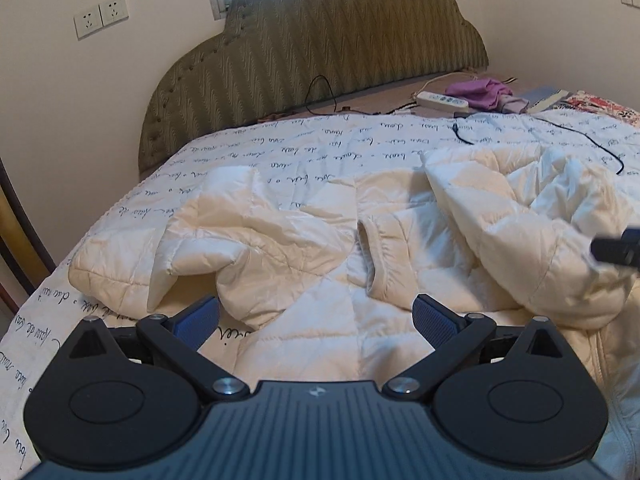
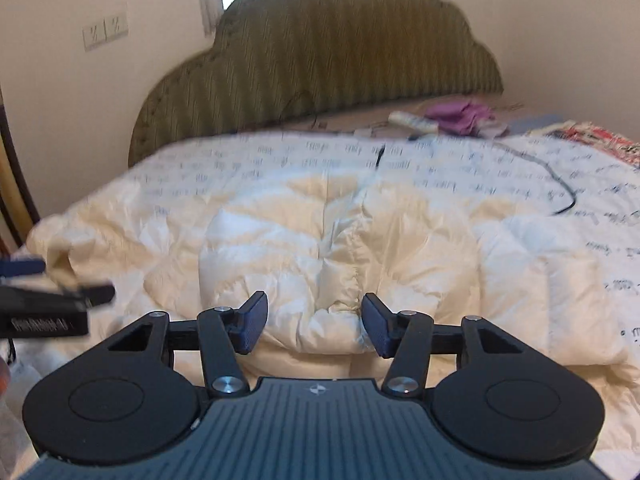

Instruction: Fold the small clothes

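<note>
Left claw (image 1: 316, 320) is sitting wide open, blue pads (image 1: 198, 320) clear of the fabric, nothing between them. Cream quilted jacket (image 1: 320, 240) is lying rumpled on the bed straight ahead of the claw, spreading off to both sides. One sleeve (image 1: 120, 268) is trailing out ahead-left; a cuff opening (image 1: 374, 256) is showing just ahead of the right pad. Right claw (image 1: 618, 248) is poking in from far right, blurred, over a raised fold of the jacket. Script-print bedspread (image 1: 304, 148) is running beyond the jacket. Further ahead: green headboard (image 1: 320, 48), black cable (image 1: 600, 140), white power strip (image 1: 440, 100), purple cloth (image 1: 480, 92) to the far right.
</note>
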Demonstrator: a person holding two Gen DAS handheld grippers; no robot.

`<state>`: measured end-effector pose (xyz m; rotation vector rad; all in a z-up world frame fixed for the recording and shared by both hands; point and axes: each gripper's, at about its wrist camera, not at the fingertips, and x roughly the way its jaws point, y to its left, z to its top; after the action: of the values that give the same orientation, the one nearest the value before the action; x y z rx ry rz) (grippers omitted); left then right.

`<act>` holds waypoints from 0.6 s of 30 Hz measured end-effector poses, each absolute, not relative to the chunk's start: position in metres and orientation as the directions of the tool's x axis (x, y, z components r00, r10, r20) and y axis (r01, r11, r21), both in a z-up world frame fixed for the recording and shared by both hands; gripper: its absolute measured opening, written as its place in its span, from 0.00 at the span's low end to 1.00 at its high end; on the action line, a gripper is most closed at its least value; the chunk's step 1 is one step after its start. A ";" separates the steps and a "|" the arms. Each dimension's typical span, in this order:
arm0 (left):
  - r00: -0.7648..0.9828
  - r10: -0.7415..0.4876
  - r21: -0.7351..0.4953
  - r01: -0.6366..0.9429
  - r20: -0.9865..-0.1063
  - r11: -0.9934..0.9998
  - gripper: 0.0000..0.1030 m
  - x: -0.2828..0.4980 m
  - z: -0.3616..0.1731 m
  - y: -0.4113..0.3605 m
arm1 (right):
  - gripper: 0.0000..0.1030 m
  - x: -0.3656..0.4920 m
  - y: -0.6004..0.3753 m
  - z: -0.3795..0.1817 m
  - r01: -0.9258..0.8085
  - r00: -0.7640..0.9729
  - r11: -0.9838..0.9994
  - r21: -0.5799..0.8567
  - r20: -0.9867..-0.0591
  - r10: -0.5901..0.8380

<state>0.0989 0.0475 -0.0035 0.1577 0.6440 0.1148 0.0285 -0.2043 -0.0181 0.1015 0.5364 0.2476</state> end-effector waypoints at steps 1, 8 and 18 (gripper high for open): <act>0.790 0.153 0.174 -0.060 -0.593 0.983 1.00 0.099 -0.004 0.048 | 0.59 0.026 -0.206 -0.015 -0.202 0.839 0.962 0.186 -0.474 0.268; 0.779 0.143 0.159 -0.057 -0.611 0.986 1.00 0.097 -0.010 0.047 | 0.66 0.038 -0.192 -0.040 -0.188 0.805 0.972 0.144 -0.544 0.236; 0.770 0.152 0.138 -0.084 -0.619 0.987 1.00 0.096 -0.013 0.058 | 0.77 0.036 -0.186 -0.063 -0.181 0.813 0.973 0.141 -0.536 0.228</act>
<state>0.0964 0.0583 -0.0125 0.1049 0.6801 0.1280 0.0363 -0.1858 -0.0626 0.0846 0.5828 0.2186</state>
